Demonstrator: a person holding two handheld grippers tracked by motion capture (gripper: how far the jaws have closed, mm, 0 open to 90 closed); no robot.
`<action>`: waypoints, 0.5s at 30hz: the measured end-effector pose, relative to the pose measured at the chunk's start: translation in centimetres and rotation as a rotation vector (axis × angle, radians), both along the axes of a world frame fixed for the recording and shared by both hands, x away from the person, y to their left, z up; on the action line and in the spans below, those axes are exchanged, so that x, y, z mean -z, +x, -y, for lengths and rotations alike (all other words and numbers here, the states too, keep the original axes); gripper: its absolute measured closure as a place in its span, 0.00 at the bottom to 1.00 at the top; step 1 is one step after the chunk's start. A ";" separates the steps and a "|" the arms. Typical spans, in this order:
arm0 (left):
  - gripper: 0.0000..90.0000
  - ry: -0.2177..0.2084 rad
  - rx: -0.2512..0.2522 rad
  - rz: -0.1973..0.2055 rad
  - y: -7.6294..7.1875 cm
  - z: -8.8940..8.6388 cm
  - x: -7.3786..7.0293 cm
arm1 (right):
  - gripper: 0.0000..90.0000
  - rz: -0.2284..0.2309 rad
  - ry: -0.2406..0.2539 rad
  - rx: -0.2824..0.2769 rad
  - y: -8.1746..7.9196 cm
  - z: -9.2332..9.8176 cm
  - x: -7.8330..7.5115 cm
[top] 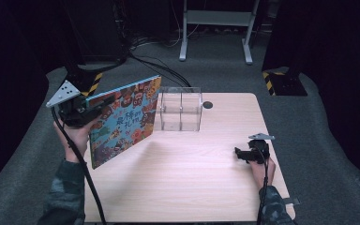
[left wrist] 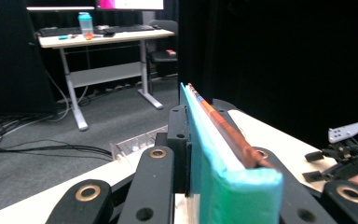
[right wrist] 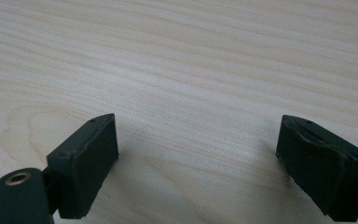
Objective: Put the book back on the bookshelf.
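Observation:
A picture book (top: 122,119) with a colourful cartoon cover is held upright and tilted above the table's left edge. My left gripper (top: 104,104) is shut on the book's upper left part. In the left gripper view the book's teal edge (left wrist: 205,121) stands between my black jaws, with the left gripper (left wrist: 223,158) clamped on it. My right gripper (top: 240,153) rests low on the wooden table (top: 192,187) at the right, open and holding nothing. In its own view the right gripper (right wrist: 198,163) has only bare wood between its jaws. It appears farther off as the right gripper (left wrist: 311,166).
A clear plastic box (top: 180,108) with a middle divider stands at the back centre of the table, just right of the book. A small black disc (top: 207,104) lies beside it. Cables (top: 154,65) and a desk frame (top: 215,21) are on the floor beyond.

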State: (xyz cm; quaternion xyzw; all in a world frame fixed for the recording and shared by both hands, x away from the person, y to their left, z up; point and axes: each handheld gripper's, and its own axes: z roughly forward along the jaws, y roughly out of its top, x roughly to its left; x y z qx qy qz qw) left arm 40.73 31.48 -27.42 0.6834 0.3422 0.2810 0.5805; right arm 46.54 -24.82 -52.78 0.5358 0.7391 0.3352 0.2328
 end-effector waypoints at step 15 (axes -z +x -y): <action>0.89 -0.011 -0.056 0.006 1.6 0.8 0.5 | 0.13 -0.005 -0.002 0.000 0.0 0.0 0.0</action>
